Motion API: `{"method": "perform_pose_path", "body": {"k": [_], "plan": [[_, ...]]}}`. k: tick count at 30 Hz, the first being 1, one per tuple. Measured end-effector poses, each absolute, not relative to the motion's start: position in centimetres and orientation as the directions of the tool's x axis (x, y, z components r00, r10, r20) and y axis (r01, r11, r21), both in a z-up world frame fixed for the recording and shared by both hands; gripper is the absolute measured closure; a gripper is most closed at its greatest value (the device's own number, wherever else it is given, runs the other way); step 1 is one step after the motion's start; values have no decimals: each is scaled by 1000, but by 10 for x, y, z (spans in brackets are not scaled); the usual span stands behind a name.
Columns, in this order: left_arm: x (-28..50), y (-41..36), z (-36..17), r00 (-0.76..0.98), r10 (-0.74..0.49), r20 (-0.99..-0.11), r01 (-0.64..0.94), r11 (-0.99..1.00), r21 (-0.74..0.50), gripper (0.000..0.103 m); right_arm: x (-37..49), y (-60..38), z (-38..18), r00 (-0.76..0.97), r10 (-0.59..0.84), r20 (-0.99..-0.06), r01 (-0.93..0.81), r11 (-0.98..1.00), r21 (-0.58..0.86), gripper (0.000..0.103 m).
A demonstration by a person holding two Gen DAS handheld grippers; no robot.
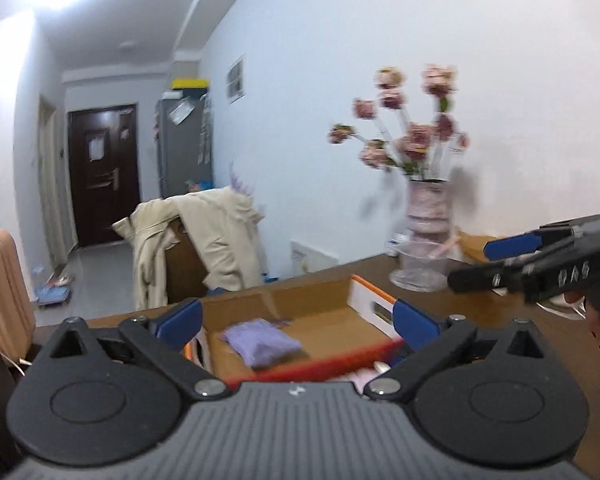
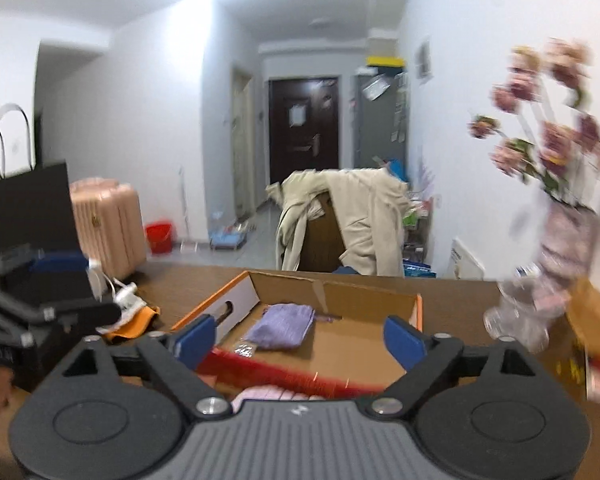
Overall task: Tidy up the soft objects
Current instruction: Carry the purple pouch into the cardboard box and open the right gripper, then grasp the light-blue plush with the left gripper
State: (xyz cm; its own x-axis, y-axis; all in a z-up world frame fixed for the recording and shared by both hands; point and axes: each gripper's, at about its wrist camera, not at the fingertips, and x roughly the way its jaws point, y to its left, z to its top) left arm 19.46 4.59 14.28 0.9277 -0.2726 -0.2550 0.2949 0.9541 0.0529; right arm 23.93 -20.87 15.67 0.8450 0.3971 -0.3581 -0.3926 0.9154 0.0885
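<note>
Brown wooden table (image 2: 452,296) spans lower frame. On it: open cardboard box (image 2: 260,280) at centre, clear glass vase (image 1: 420,268) at right, white charger, possibly, with orange cloth (image 2: 130,320) at left.

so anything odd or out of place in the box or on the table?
Mostly tidy. The purple cloth lies flat in the cardboard box. One torn flap on the box's back wall looks damaged. Nothing spilled. The red item at the near edge is too blurred to judge.

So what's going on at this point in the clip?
A person holds two grippers over a wooden table. The left gripper and right gripper are both open and empty. In the open cardboard box lie a folded lilac cloth and, nearer, blurred red and pink items.
</note>
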Motion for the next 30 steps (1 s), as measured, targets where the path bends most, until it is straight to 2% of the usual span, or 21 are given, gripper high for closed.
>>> {"method": "perform_pose_path", "body": {"k": [2,9,13,18,25,27,30], "plan": [[171,44,125,921,-283,-269,305,951,41,0,203,-215,141,872,358,-334,-340,934,113,3],[119,59,69,904,-329,-274,322,944,-72,0,118,-205,65,937,145,-317,-137,989,49,2],[107,61,49,887,-344,-308,338,938,-72,0,94,-193,37,929,156,-335,-137,987,80,3],[97,62,37,883,-346,-317,346,936,-61,0,80,-173,22,912,179,-368,-163,984,73,15],[101,69,30,885,-306,-351,310,950,-46,0,73,-158,22,909,223,-353,-218,974,53,19],[105,75,29,888,-269,-372,275,961,-36,0,77,-153,21,896,234,-377,-231,971,56,35],[112,85,25,873,-286,-396,274,958,-89,0,79,-149,20,890,244,-384,-235,969,71,40]]}}
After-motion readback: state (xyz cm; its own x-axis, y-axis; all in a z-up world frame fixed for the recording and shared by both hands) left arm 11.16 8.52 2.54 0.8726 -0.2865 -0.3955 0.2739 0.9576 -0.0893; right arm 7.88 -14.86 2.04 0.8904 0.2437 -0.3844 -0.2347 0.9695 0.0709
